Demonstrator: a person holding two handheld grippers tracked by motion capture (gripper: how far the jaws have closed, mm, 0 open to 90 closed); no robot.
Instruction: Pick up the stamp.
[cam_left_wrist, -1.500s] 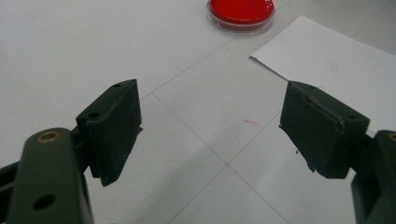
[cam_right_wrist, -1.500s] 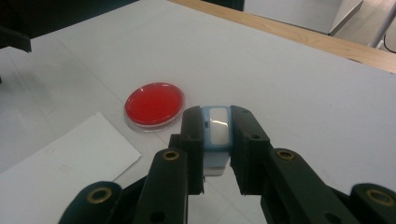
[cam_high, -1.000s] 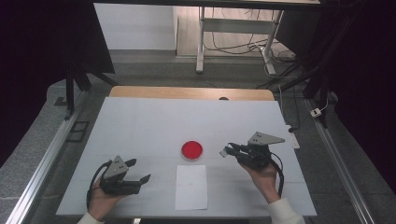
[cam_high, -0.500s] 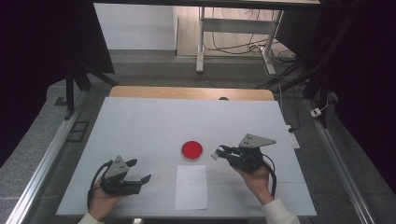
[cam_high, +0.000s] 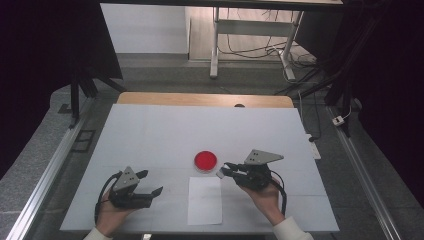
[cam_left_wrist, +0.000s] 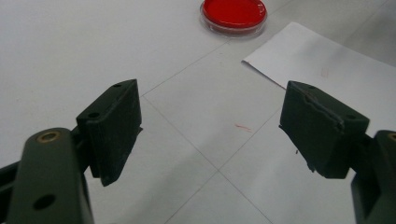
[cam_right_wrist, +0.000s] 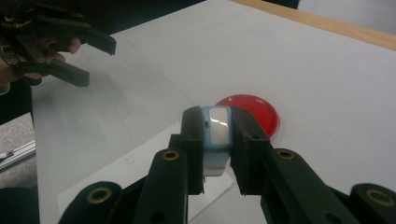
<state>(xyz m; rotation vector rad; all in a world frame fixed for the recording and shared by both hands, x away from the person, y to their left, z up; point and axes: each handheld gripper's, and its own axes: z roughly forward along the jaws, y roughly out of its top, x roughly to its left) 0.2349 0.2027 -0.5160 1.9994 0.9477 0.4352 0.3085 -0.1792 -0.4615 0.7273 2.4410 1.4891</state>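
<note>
Right gripper clamped on a small pale-blue block beside the red dish

In the right gripper view, the right gripper (cam_right_wrist: 216, 140) held a small block (cam_right_wrist: 216, 135) at centre frame: pale blue, rounded at the corners, with a glossy whitish face turned up, pinched between both black pads. Just behind it, right of centre, sat a round red dish (cam_right_wrist: 261, 112) with a clear rim, on the white worktop (cam_right_wrist: 327, 84). A white sheet of paper (cam_high: 205, 200) lay at lower centre of the high view. At lower left there, the left gripper (cam_high: 150, 182) stood with jaws wide apart, nothing between them.
</note>
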